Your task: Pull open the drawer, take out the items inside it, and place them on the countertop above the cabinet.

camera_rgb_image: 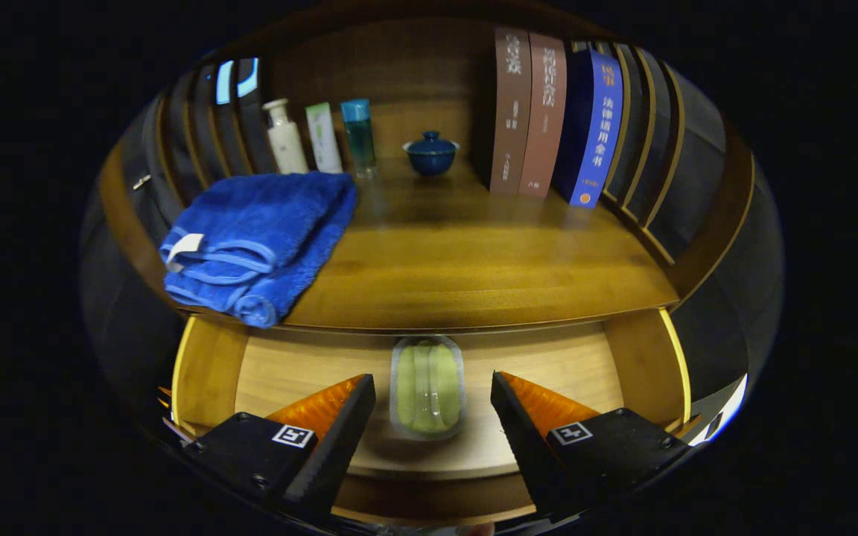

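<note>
The drawer (570,365) stands pulled open below the wooden countertop (466,260). On its pale wooden floor lies a clear container holding something green (427,385), partly under the countertop's front lip. My gripper (433,383) is open, one finger on each side of the container, neither finger touching it. A folded blue towel (258,238) lies on the countertop above the drawer's left part, hanging slightly over the front edge.
At the back of the countertop stand a white bottle (285,138), a white-green tube (323,138), a teal bottle (359,134) and a blue lidded bowl (431,153). Three books (548,119) stand upright beside dark slatted side walls (660,141).
</note>
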Demonstrator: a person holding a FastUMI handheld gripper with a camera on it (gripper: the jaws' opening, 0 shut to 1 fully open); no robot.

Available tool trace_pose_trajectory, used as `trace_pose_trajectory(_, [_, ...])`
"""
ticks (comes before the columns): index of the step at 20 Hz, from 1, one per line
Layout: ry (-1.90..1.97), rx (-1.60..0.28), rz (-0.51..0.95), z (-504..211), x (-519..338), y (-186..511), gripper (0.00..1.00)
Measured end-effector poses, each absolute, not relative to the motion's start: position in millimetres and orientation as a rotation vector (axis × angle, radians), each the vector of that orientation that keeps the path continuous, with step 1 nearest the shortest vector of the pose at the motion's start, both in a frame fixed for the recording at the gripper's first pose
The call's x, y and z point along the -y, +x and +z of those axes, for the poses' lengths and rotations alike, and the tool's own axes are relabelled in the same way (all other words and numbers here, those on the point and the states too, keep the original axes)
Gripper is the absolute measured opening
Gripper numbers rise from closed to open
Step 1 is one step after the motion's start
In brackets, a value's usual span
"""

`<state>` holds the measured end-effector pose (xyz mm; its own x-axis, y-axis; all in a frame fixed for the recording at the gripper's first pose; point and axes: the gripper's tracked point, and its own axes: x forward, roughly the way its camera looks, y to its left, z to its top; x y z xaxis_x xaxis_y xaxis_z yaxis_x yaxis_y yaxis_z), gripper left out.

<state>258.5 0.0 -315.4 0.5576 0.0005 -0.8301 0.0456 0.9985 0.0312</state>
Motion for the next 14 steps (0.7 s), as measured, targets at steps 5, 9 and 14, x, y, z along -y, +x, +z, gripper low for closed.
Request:
trace_pose_trajectory(5, [0.059,-1.084,-0.001,-350.7,-6.1,260.2,0.94])
trace_pose_trajectory(9, [0.075,-1.122,-0.029,-370.2,-4.9,261.3,0.74])
trace_pose_trajectory(14, [0.035,-1.120,0.021,-373.8,-10.2,263.6,0.29])
